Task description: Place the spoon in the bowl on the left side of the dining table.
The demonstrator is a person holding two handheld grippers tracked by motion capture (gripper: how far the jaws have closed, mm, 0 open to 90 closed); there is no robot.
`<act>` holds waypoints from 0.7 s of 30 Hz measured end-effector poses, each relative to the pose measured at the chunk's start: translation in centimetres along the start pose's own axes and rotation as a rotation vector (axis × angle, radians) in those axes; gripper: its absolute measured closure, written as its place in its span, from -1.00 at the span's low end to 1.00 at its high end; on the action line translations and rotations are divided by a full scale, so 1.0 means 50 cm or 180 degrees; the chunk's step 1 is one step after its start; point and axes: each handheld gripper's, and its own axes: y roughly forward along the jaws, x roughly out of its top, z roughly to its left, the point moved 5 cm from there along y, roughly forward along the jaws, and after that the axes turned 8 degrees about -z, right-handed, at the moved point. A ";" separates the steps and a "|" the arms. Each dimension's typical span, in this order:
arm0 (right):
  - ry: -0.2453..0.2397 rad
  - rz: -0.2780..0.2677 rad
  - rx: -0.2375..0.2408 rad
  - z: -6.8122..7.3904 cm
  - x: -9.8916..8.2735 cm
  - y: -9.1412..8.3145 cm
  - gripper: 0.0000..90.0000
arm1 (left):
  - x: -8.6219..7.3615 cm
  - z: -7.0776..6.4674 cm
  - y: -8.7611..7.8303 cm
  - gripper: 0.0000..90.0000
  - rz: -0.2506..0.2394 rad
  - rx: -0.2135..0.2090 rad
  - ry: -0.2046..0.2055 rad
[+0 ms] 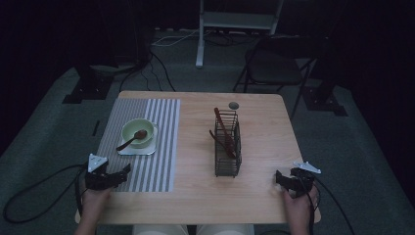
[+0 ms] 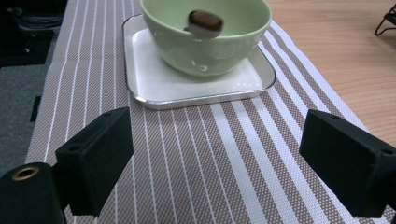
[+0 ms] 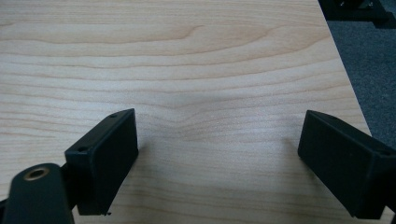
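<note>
Glossy green bowl (image 2: 205, 42), woven striped placemat (image 2: 196, 158), matt wooden table (image 3: 187, 60).

A dim room with grey carpet (image 1: 44, 132) and a folding chair (image 1: 274, 66).

The high view is dim with black edges; both gripper views are brighter, evenly lit, slightly soft.

Dark lab: camera stand (image 1: 235, 22), floor cables (image 1: 161, 68)
</note>
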 end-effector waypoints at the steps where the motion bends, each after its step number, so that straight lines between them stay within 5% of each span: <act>1: 0.0000 0.0000 0.0000 0.000 0.000 0.000 -0.75 | -0.005 0.001 -0.004 -0.84 0.0020 0.0017 0.0007; 2: 0.0000 0.0000 0.0000 0.000 0.000 0.000 -0.75 | -0.005 0.001 -0.004 -0.97 0.0020 0.0017 0.0007; 7: 0.0000 0.0000 0.0000 0.000 0.000 0.000 -0.75 | -0.025 0.003 -0.028 -0.98 -0.0011 0.0031 0.0008; 14: 0.0000 0.0000 0.0000 0.000 0.000 0.000 -0.75 | -0.054 0.006 -0.060 -0.98 -0.0048 0.0113 0.0229; 21: -0.0001 0.0001 0.0000 0.000 0.000 0.000 -0.75 | -0.081 0.013 -0.076 -0.98 -0.0030 0.0174 0.0205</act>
